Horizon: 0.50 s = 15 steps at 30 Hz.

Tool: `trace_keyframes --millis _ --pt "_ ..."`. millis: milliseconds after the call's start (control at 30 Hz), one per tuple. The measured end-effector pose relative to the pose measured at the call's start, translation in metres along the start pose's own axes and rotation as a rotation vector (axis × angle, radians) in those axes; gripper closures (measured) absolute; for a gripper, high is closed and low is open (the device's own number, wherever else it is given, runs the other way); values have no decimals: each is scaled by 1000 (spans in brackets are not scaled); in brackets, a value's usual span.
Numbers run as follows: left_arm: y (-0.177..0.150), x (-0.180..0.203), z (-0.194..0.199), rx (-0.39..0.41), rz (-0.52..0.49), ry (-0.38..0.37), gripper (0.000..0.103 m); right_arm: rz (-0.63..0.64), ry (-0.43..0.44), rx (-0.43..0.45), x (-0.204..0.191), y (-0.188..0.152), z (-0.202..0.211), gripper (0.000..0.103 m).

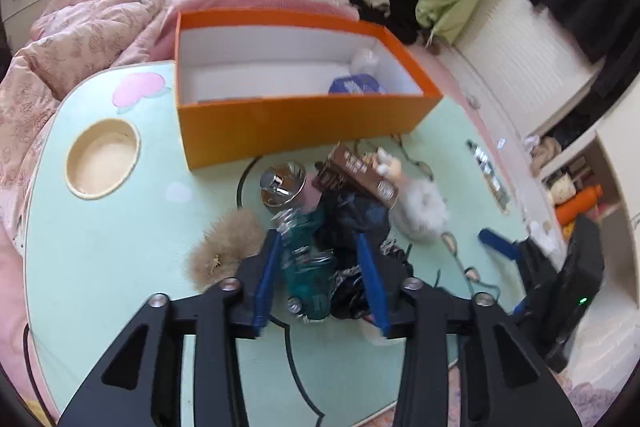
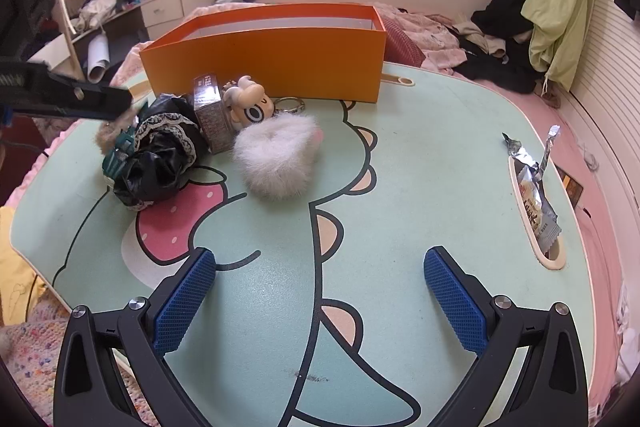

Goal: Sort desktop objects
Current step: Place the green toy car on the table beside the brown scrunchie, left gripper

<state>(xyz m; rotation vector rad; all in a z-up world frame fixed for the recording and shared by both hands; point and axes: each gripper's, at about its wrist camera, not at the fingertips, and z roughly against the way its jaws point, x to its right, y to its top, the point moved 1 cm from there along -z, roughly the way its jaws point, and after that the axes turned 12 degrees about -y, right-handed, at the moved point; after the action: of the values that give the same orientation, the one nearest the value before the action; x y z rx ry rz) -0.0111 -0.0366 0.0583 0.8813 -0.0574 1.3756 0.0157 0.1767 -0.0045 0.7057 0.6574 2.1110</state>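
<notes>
A pile of small things lies on the mint cartoon table (image 1: 120,267) in front of the orange box (image 1: 300,123). In it are a teal claw clip (image 1: 308,267), black lace fabric (image 1: 352,219), a brown carton (image 1: 360,175), a figurine keychain (image 2: 252,105), a white fluffy pompom (image 2: 276,155), a tan fur piece (image 1: 228,247) and a silver-capped bottle (image 1: 282,183). My left gripper (image 1: 318,235) hovers over the clip and lace, open, its pads clear of them. My right gripper (image 2: 320,255) stands open above bare table. A blue patterned packet (image 1: 356,85) lies inside the box.
A round cup recess (image 1: 102,157) sits at the table's left. A snack wrapper (image 2: 536,203) stands in a slot near the right edge. A bed with a pink quilt (image 1: 100,11) lies behind the box. Clothes (image 2: 500,27) are heaped at the back right.
</notes>
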Motion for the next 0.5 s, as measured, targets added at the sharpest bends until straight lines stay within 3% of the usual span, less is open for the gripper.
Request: trace_keyframes --millis 100,167,233,333,500 --pt "-8 5 27 97 -10 -38 39 0 0 0 0 0 0 0" --pt "-18 9 42 141 -48 6 29 0 0 0 0 0 0 0" --pt "-34 12 50 159 -98 77 27 1 0 0 0 0 0 0" --pt "-70 10 48 135 -148 155 27 1 0 0 1 0 -1 0" --pt "-107 1 15 35 -145 209 27 3 0 1 1 0 -1 0"
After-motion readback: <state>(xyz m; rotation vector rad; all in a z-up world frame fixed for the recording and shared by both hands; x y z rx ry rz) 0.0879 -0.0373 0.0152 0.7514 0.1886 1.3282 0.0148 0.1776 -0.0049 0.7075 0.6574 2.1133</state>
